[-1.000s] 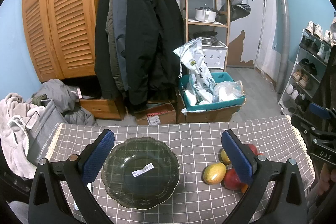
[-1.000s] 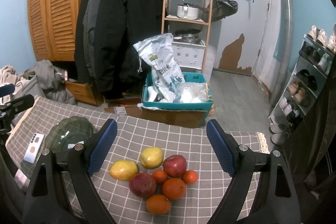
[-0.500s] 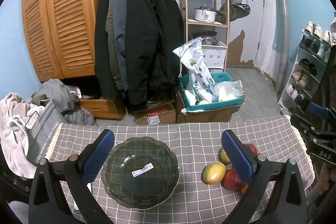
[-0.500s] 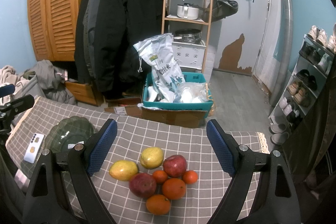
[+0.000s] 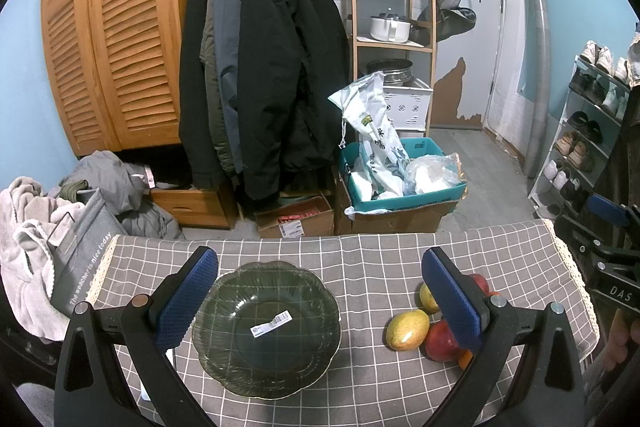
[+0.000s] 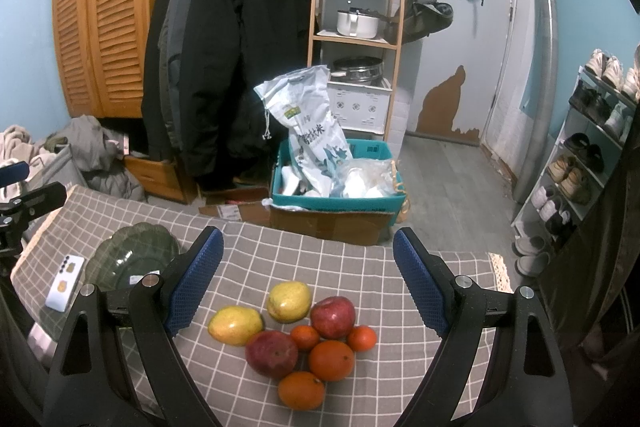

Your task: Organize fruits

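A dark green glass bowl (image 5: 266, 327) with a barcode sticker sits empty on the grey checked tablecloth (image 5: 360, 267); it also shows at the left of the right wrist view (image 6: 132, 261). My left gripper (image 5: 320, 287) is open and empty above the bowl. To its right lies a fruit pile: a yellow mango (image 5: 407, 323) and a red apple (image 5: 440, 345). In the right wrist view the pile shows two yellow mangoes (image 6: 236, 325), two red apples (image 6: 333, 315) and several oranges (image 6: 330, 360). My right gripper (image 6: 308, 283) is open and empty above the pile.
A white phone (image 6: 64, 283) lies left of the bowl. Beyond the table's far edge stand a teal box with bags (image 6: 336, 183), hanging coats (image 5: 260, 75), a wooden shelf (image 6: 354, 27) and a shoe rack (image 6: 584, 147).
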`<state>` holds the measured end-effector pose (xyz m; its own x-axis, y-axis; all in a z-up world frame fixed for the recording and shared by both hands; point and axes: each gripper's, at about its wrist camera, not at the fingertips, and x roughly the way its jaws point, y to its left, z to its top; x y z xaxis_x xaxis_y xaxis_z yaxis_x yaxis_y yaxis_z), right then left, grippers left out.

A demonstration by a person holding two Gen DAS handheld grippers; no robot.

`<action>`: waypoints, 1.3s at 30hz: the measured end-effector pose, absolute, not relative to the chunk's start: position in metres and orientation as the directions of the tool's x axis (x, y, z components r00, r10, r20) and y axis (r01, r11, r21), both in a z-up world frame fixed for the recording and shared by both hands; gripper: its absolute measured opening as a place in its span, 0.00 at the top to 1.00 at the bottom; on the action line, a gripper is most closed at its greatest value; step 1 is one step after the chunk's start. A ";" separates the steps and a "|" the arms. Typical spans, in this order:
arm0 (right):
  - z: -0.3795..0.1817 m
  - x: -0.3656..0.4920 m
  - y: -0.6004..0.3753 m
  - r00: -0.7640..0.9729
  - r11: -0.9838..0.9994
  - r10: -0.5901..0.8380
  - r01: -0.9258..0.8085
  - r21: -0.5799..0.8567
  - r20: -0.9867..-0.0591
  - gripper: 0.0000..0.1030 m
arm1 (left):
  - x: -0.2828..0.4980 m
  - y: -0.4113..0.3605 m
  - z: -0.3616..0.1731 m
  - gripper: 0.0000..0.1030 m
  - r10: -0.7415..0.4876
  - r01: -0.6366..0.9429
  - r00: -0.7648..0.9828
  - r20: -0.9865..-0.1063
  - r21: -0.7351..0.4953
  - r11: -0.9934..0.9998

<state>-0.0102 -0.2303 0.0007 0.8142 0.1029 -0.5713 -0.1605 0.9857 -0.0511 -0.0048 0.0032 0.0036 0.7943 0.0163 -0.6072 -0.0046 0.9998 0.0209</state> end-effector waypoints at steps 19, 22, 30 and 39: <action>0.006 0.000 -0.255 0.810 0.992 0.051 -0.107 -0.063 -0.585 0.17 | 0.009 -0.023 -0.016 0.00 0.004 0.032 0.765 -0.644 0.045 0.998; -0.001 0.002 -0.263 0.803 0.994 0.031 -0.089 -0.068 -0.595 0.17 | 0.012 -0.026 -0.022 0.00 -0.004 0.041 0.755 -0.655 0.041 0.998; -0.018 0.007 -0.282 0.777 0.996 -0.006 -0.053 -0.075 -0.629 0.17 | 0.022 -0.040 -0.038 0.00 -0.019 0.077 0.728 -0.685 0.054 0.996; -0.045 0.011 -0.295 0.726 0.996 -0.030 -0.037 -0.082 -0.687 0.17 | 0.032 -0.061 -0.068 0.00 -0.081 0.150 0.657 -0.749 0.025 0.988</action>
